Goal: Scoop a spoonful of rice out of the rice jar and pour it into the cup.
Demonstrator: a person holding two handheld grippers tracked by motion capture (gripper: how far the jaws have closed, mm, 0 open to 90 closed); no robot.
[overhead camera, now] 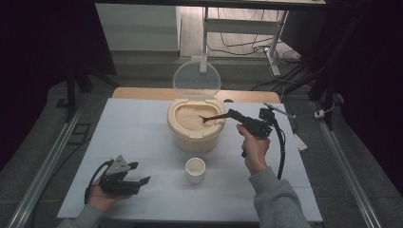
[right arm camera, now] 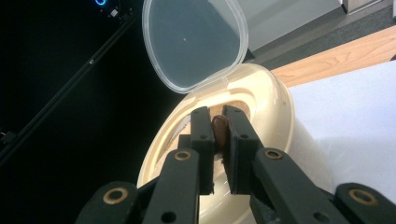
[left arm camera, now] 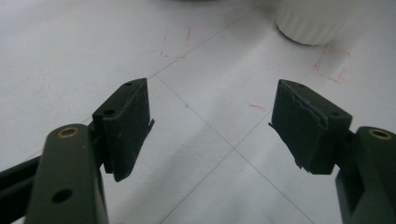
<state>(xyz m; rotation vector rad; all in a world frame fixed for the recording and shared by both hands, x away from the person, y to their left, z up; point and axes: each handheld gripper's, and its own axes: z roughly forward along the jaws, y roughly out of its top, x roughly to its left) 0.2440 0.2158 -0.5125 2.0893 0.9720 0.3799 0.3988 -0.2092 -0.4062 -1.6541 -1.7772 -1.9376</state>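
Observation:
A cream rice container (overhead camera: 196, 135) stands mid-table with its clear lid (overhead camera: 196, 80) tipped up and back; rice (overhead camera: 190, 117) fills it. My right gripper (overhead camera: 231, 114) is shut on the handle of a brown wooden spoon (overhead camera: 212, 118), whose bowl dips into the rice. In the right gripper view the spoon handle (right arm camera: 219, 128) sits pinched between the jaws of the right gripper (right arm camera: 217, 114), with the container (right arm camera: 275, 105) and lid (right arm camera: 194, 42) beyond. A small white cup (overhead camera: 195, 170) holding rice stands in front of the container. My left gripper (overhead camera: 139, 173) rests open at the table's front left, empty; the left gripper (left arm camera: 212, 100) faces bare tabletop, the cup (left arm camera: 312, 21) ahead.
The white table top (overhead camera: 138, 137) carries thin grid lines and red marks (left arm camera: 332, 63). A wooden strip (overhead camera: 138, 93) runs along its far edge. Beyond stand a desk frame (overhead camera: 237, 28) and floor cables (overhead camera: 247, 47). Metal rails (overhead camera: 47, 161) flank the table.

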